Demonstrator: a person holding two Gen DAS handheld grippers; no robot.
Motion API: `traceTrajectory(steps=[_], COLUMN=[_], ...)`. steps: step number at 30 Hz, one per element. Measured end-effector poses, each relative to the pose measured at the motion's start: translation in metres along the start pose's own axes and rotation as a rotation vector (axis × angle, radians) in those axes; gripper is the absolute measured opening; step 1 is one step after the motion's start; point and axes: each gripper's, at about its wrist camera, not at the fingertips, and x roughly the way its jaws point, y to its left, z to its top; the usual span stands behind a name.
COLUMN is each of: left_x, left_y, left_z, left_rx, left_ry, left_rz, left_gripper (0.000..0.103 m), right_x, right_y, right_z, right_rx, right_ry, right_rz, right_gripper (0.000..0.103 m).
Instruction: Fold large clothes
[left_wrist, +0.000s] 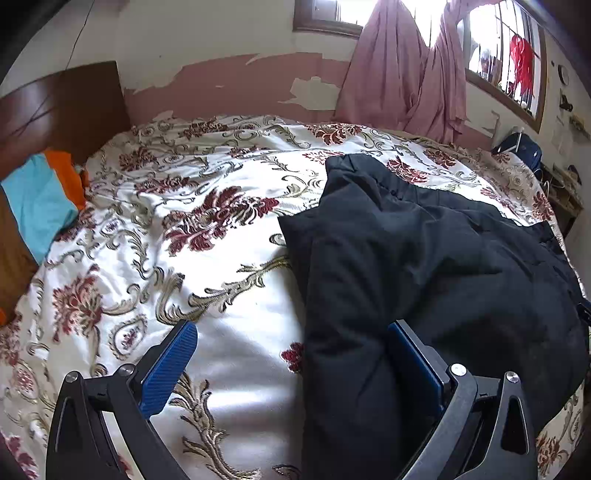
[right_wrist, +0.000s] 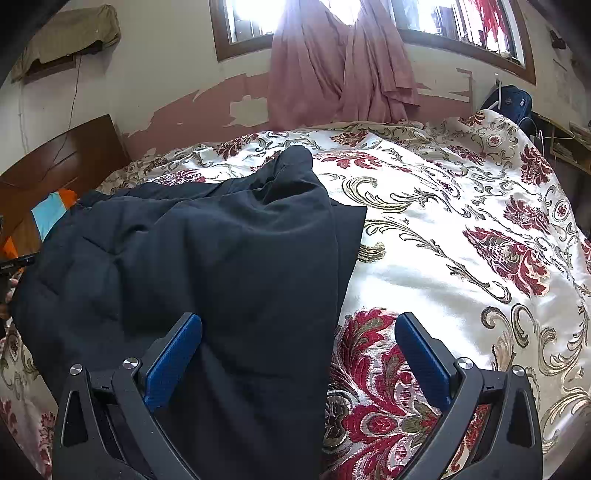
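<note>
Garment: black padded jacket (left_wrist: 424, 266), quilted, matte, bunched in soft folds, lying mid-bed on your floral bedspread (left_wrist: 221, 295) (satin sheen, red and gold scrollwork).
Left gripper (left_wrist: 291, 347): spread wide, straddling the jacket's left edge, grasping nothing.
Right gripper (right_wrist: 299, 339): likewise released, over the right edge.
Far: pink curtain (right_wrist: 332, 66), wooden headboard (left_wrist: 62, 107), blue and orange cloths (left_wrist: 44, 199).

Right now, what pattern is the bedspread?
Bedspread: white satin with dark red floral motifs and gold-beige scrollwork. Shows best in the right wrist view.
</note>
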Motion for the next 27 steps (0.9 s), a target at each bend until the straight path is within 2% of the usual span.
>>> traceTrajectory(steps=[7,10,12,20,27], left_x=[0.018,0.033,0.038,0.040,0.042], left_y=[0.010,0.028,0.036,0.033,0.015], left_z=[-0.007,-0.012,-0.017,-0.017,-0.008], left_rx=[-0.060,-0.169,-0.217,-0.167,-0.024], left_ry=[0.052,0.109,0.123,0.112,0.129], left_rz=[-0.106,-0.233,-0.288,-0.317,-0.387], left_gripper=[0.103,0.103,0.103,0.103,0.103], right_x=[0.015,0.024,0.031,0.040,0.052], right_y=[-0.006,-0.013,-0.022,-0.021,-0.010], right_z=[-0.006,-0.009,-0.011,-0.016,-0.008], right_rx=[0.028,0.073,0.124,0.151,0.081], right_ry=[0.045,0.082,0.106,0.113,0.190], right_rz=[0.062,0.125,0.185,0.268,0.392], right_gripper=[0.102,0.102,0.102,0.102,0.102])
